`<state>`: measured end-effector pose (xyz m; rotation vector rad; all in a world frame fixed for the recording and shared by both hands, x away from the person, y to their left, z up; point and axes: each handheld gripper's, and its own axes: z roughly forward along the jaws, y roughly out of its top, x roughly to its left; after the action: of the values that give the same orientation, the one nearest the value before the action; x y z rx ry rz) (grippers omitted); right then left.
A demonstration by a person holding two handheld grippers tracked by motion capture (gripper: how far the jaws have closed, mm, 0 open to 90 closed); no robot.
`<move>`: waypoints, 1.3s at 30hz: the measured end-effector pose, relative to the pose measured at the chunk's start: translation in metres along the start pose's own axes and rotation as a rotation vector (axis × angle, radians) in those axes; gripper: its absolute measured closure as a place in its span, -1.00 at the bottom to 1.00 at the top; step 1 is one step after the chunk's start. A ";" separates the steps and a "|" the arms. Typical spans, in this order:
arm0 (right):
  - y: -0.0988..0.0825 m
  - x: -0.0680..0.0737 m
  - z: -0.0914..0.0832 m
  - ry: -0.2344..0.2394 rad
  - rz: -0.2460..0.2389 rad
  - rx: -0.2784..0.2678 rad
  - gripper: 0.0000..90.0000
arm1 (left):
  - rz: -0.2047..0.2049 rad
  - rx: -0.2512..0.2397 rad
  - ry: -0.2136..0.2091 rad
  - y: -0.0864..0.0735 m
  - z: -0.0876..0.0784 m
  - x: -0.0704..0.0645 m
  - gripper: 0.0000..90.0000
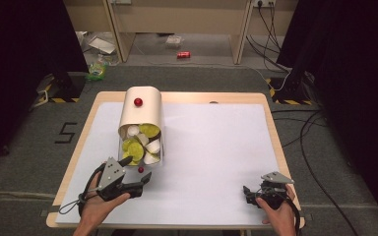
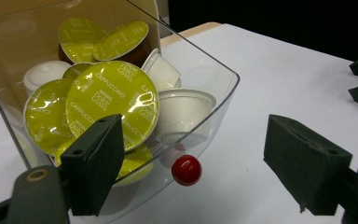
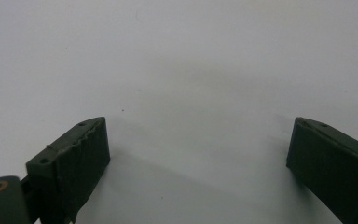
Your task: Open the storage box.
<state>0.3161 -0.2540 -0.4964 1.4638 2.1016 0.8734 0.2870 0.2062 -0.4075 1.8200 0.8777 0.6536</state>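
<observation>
Capsules [image 1: 139, 142] in green foil and white filled a clear-fronted dispenser [image 1: 141, 114] that lay left of centre on the white table [image 1: 216, 147] in the high view, a small red knob [image 1: 141, 169] at its near edge; the left gripper [image 1: 137, 173] sat just near of that knob with jaws spread and nothing between them, and the right gripper [image 1: 250, 191] rested well apart at the near right; in the left gripper view the red knob [image 2: 186, 170] stood between the wide jaws, touching neither, against the dispenser's clear wall [image 2: 214, 100]; in the right gripper view the jaws stood wide over bare white table [image 3: 191, 70], holding nothing.
</observation>
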 end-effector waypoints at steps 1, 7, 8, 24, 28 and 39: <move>0.000 0.000 0.000 0.000 0.000 0.000 -0.86 | -0.001 -0.001 0.000 -0.001 0.000 0.000 -0.55; 0.000 0.000 0.000 0.000 0.000 0.000 -0.86 | 0.000 0.004 0.000 -0.002 -0.001 -0.002 -0.55; 0.000 0.000 0.000 0.000 0.000 0.000 -0.86 | 0.001 0.006 0.000 -0.002 -0.001 -0.002 -0.55; 0.000 0.000 0.000 0.001 -0.002 -0.001 -0.86 | -0.021 -0.009 0.000 0.002 -0.001 0.000 -0.54; 0.000 0.000 0.000 0.001 -0.002 -0.001 -0.86 | -0.024 -0.021 0.008 0.005 -0.004 0.003 -0.54; 0.000 0.000 0.000 0.002 0.000 -0.001 -0.87 | -0.044 -0.041 0.053 0.011 -0.002 0.015 -0.54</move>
<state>0.3162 -0.2542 -0.4964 1.4629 2.1026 0.8759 0.2979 0.2163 -0.3955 1.7487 0.9309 0.6898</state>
